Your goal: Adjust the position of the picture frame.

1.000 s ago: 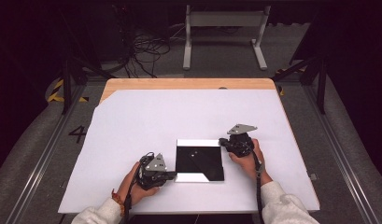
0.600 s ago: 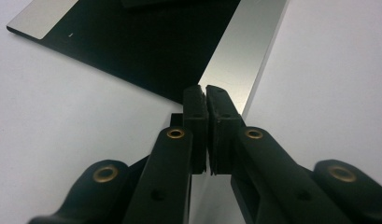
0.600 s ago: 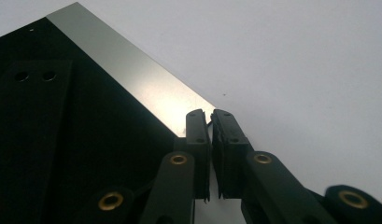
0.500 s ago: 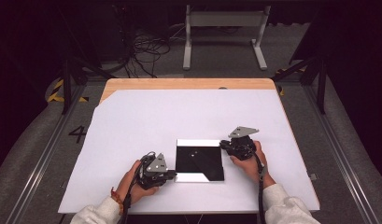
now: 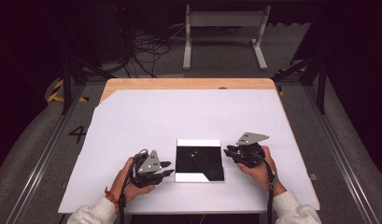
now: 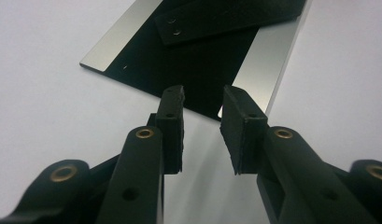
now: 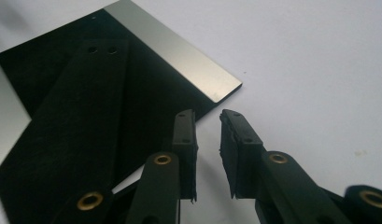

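Grippers (image 5: 166, 168) (image 5: 228, 151) flanking square plate (image 5: 199, 160)

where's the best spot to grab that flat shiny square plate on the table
Probably by an edge: the mirror-like plate lies flat on the white table, so there's no top to pinch. The left claw and right claw sit open at opposite sides, each aimed at a near corner. Come in low from the side, one jaw sliding under the thin edge.

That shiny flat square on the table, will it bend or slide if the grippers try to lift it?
The square plate has straight, crisp edges, so it is probably stiff. It lies flat on the white table and looks mirror-smooth, so it may slide when pushed and be hard to pinch.
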A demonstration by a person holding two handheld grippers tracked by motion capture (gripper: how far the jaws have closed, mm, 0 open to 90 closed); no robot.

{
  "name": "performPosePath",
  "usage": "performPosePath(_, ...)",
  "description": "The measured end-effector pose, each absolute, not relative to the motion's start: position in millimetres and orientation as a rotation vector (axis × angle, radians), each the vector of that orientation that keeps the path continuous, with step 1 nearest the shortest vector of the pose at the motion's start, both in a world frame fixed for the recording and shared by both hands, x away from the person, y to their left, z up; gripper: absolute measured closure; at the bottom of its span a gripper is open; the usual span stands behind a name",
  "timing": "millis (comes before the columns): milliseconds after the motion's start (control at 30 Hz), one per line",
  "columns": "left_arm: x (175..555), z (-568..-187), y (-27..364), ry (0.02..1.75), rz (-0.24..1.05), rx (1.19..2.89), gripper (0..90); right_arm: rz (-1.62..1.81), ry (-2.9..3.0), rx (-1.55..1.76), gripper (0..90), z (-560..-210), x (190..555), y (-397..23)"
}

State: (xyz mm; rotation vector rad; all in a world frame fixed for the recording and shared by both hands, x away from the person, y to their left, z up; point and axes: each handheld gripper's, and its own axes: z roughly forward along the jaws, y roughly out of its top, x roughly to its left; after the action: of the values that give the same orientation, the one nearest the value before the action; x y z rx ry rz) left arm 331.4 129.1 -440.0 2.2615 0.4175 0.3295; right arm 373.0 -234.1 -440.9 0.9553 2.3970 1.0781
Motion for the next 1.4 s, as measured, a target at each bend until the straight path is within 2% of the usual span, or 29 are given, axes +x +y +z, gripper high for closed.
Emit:
performPosePath(233, 324, -440, 145, 0.452, 0.358, 2.252, 54.5, 1.076, 2.443, 0.91, 81.4, -434, 350, -237)
performPosePath(467, 318, -448, 157, 0.503, 0.374, 2.245, 39.8, 1.05, 2.497, 0.911, 81.5, -433, 336, -241)
performPosePath(600, 313, -453, 164, 0.524, 0.36, 2.254, 36.4, 1.046, 2.585, 0.907, 80.2, -433, 324, -241)
performPosePath(800, 307, -457, 175, 0.592, 0.359, 2.235, 26.5, 1.025, 2.667, 0.878, 77.8, -438, 315, -236)
performPosePath(1200, 304, -461, 182, 0.647, 0.349, 2.244, 19.5, 0.844, 2.769, 0.771, 79.0, -438, 312, -216)
performPosePath(1400, 305, -461, 183, 0.663, 0.351, 2.238, 18.8, 0.784, 2.774, 0.767, 80.2, -437, 314, -208)
